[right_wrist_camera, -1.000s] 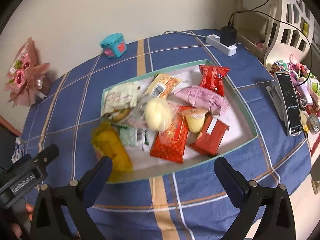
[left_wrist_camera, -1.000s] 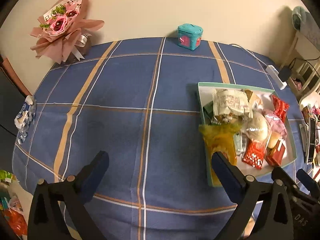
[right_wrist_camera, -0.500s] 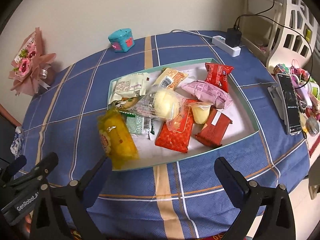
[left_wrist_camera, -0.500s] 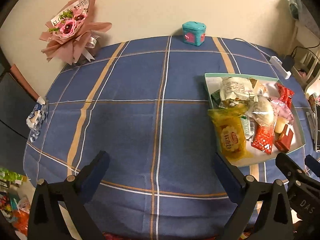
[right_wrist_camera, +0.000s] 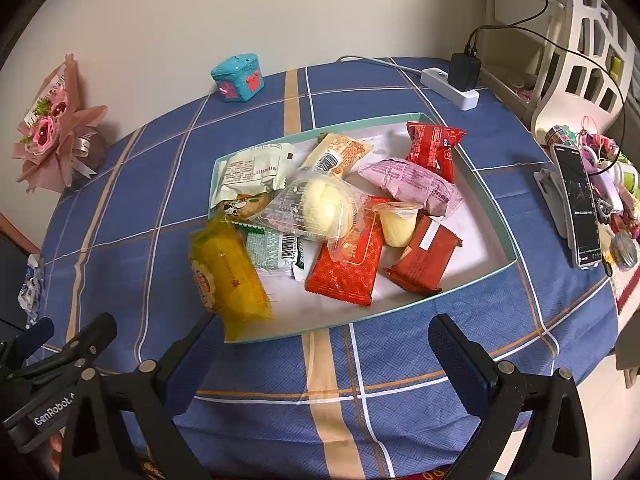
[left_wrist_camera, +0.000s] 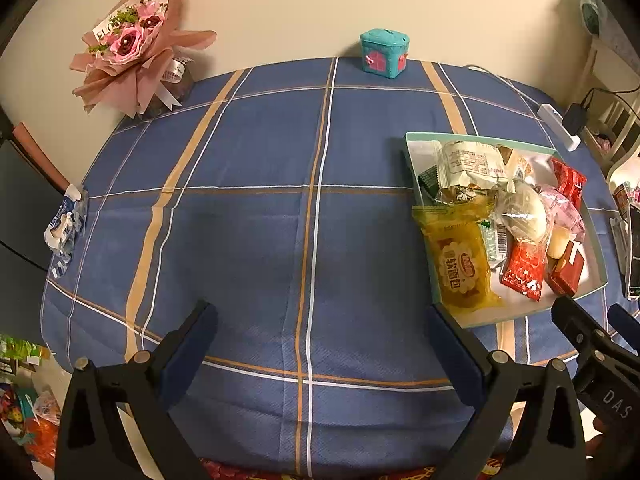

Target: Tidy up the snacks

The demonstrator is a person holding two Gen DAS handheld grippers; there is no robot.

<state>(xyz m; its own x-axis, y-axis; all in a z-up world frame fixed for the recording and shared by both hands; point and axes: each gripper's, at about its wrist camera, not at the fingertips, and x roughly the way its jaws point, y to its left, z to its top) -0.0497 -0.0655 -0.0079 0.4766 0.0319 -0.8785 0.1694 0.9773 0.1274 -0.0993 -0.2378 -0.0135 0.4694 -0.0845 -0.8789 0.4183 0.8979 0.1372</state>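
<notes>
Two grippers are hovering over the near edge of the blue plaid tablecloth (left_wrist_camera: 256,240), the left gripper (left_wrist_camera: 320,340) spread wide and gripping nothing, the right gripper (right_wrist_camera: 320,348) likewise gaping and empty. All the snacks are sitting in the teal-rimmed tray (right_wrist_camera: 492,204) on the right side of the table, heaped rather than sorted, none lying loose on the cloth. I am counting about ten packets: one yellow packet (right_wrist_camera: 228,276) leaning on the near-left rim, three red ones, one pink wrapper (right_wrist_camera: 412,184), one clear-wrapped bun (right_wrist_camera: 320,204), one small pudding cup (right_wrist_camera: 396,220), one pale green-white packet (right_wrist_camera: 252,172), one orange-cream bar and one green-barcoded pack; a cookie wrapper is peeking out beneath. Whether the pile is awaiting sorting or has just been gathered, I am unable to judge. Any pick would call for pinching a crinkly wrapper edge without dragging its neighbours. Beyond sit one bouquet (left_wrist_camera: 136,44) and one teal box (left_wrist_camera: 384,54).
</notes>
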